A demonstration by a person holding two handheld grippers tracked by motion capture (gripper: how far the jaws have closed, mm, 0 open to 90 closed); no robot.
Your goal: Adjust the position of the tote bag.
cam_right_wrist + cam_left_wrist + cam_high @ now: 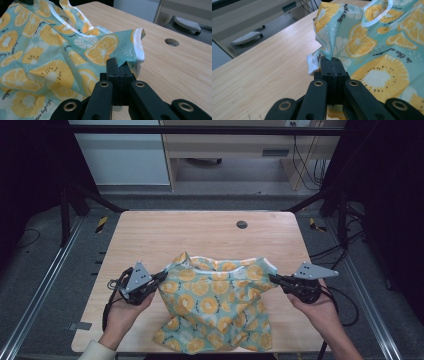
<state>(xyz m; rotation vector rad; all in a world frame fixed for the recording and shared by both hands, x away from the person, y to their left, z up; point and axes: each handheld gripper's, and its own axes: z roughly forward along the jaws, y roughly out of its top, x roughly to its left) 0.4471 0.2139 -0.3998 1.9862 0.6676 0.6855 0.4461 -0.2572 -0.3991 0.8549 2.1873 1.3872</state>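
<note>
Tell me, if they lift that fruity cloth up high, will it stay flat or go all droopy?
Probably droopy. The fruit-print cloth already sags and wrinkles between the left gripper and right gripper, both shut on its edges. It looks thin and light, so it likely hangs and swings. The white trim curls, so it seems soft.

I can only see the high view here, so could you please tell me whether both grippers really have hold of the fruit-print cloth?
Observer: Yes. In the left gripper view the left gripper is shut, with a fold of the cloth pinched between its jaws near a white-trimmed edge.
Operator: Thank you. And the right one?
Observer: The right gripper is shut too, clamping the cloth just beside its white hem.
Operator: Is there anything on the fabric I would miss from above?
Observer: Close up, small dark lettering runs among the orange slices, too small to read in full.
</note>
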